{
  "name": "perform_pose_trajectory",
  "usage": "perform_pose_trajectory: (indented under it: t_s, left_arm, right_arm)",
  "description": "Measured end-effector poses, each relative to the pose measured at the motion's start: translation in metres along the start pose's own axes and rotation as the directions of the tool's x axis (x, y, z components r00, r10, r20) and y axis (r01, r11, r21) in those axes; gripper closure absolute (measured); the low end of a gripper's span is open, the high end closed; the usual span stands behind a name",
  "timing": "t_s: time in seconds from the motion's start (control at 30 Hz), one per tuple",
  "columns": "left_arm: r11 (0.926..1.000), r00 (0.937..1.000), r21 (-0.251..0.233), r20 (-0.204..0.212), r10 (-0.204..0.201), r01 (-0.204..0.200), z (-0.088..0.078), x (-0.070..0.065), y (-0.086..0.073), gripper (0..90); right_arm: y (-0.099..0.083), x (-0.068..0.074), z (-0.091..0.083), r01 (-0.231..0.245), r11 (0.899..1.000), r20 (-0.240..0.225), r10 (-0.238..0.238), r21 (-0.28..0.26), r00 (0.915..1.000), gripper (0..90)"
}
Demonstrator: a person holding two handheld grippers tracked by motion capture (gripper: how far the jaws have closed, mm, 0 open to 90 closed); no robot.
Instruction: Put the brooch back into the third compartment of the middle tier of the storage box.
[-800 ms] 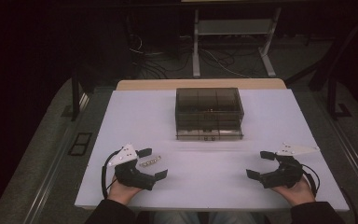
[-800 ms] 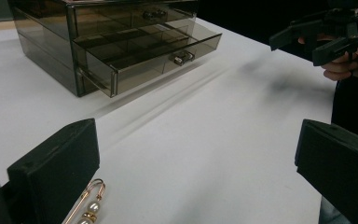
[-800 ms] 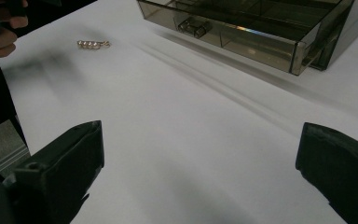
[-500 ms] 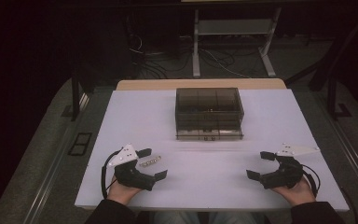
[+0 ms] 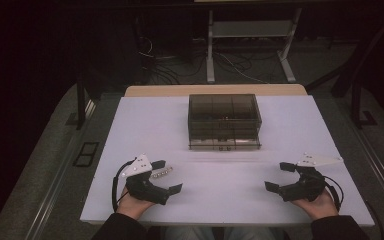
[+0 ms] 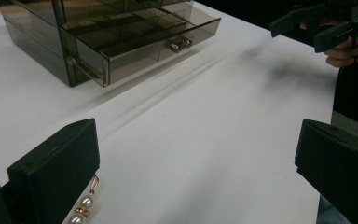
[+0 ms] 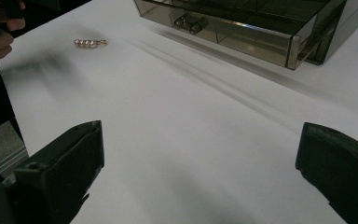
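- The left tongs [image 5: 166, 176] rested near the front left corner of the white worktop [image 5: 230, 200], jaws spread wide with nothing between them.
- A pearl bracelet piece [image 5: 161, 173] lay flat on the worktop just beside the left tongs' far jaw.
- The right tongs [image 5: 280, 176] sat near the front right corner, jaws wide apart and empty.
- A smoky clear drawer box [image 5: 224, 121] stood toward the back edge, its bottom drawer [image 6: 140, 39] pulled partly out.

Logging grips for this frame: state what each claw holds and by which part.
Nothing is held. The left claw and the right claw stand open over the table; the pearl clip lies loose beside the left one.
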State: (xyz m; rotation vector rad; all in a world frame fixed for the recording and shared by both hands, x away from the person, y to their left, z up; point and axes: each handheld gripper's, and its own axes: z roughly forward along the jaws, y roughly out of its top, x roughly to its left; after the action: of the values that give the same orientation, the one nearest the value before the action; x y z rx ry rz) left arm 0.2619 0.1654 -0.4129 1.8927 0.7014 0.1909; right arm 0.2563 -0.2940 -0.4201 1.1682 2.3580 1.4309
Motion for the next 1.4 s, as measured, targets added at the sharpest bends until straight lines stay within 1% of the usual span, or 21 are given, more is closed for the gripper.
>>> perform_pose_trajectory:
  t_s: [0.17,0.23,0.27,0.37,0.43,0.53,0.6,0.83,1.0,1.07,1.2,1.3,1.4]
  left_arm:
    - [0.9999,1.0000,0.012,-0.001,0.005,-0.005,0.000,0.000,0.003,0.0]
    - [0.9997,1.0000,0.022,0.000,0.005,-0.005,0.000,0.001,0.005,0.0]
    - [0.9994,1.0000,0.034,-0.002,0.007,-0.007,-0.001,0.003,0.007,0.0]
    - [0.9993,1.0000,0.039,-0.003,0.003,-0.003,-0.002,0.004,0.009,0.0]
    - [0.9989,1.0000,0.046,0.004,0.005,-0.006,-0.003,0.005,0.012,0.0]
    - [0.9974,0.9998,0.070,0.009,0.016,-0.016,-0.005,0.008,0.017,0.0]
    - [0.9964,0.9997,0.082,0.010,0.021,-0.022,-0.006,0.009,0.020,0.0]
    - [0.9933,0.9995,0.112,0.013,0.028,-0.029,-0.008,0.013,0.028,0.0]
    - [0.9898,0.9994,0.138,0.011,0.033,-0.034,-0.009,0.016,0.032,0.0]
    - [0.9873,0.9992,0.154,0.013,0.037,-0.039,-0.009,0.018,0.034,0.0]
    - [0.9857,0.9992,0.164,0.013,0.038,-0.040,-0.010,0.020,0.038,0.0]
    - [0.9844,0.9987,0.169,0.013,0.049,-0.050,-0.011,0.023,0.041,0.0]
    - [0.9808,0.9984,0.187,0.012,0.056,-0.057,-0.012,0.027,0.046,0.0]
  right_arm:
    - [0.000,-0.001,-0.001,-0.005,1.000,0.004,0.005,-0.002,1.0000,0.7]
    - [0.000,-0.001,-0.002,-0.011,1.000,0.002,0.011,0.000,0.9999,0.6]
    - [-0.001,-0.001,-0.002,-0.010,1.000,0.001,0.010,0.001,0.9999,0.6]
    - [-0.001,-0.001,-0.002,-0.012,1.000,0.000,0.012,0.004,0.9999,0.7]
    - [-0.001,0.000,-0.002,-0.009,1.000,0.001,0.009,0.002,1.0000,0.7]
    - [-0.001,0.000,-0.001,0.000,1.000,0.000,0.000,0.001,1.0000,0.7]
    - [-0.001,0.000,-0.001,-0.003,1.000,-0.001,0.003,0.005,1.0000,0.6]
    - [-0.001,0.000,-0.002,-0.003,1.000,0.000,0.003,0.004,1.0000,0.7]
    - [-0.001,0.000,-0.002,-0.001,1.000,0.000,0.001,0.005,1.0000,0.7]
    - [-0.001,0.000,-0.002,-0.001,1.000,0.001,0.001,0.006,1.0000,0.7]
    - [-0.001,0.000,-0.002,-0.003,1.000,0.000,0.003,0.009,1.0000,0.6]
    - [-0.001,0.000,-0.001,0.001,1.000,0.002,-0.001,0.011,1.0000,0.6]
    - [-0.001,0.000,-0.001,0.004,1.000,0.003,-0.004,0.014,1.0000,0.6]
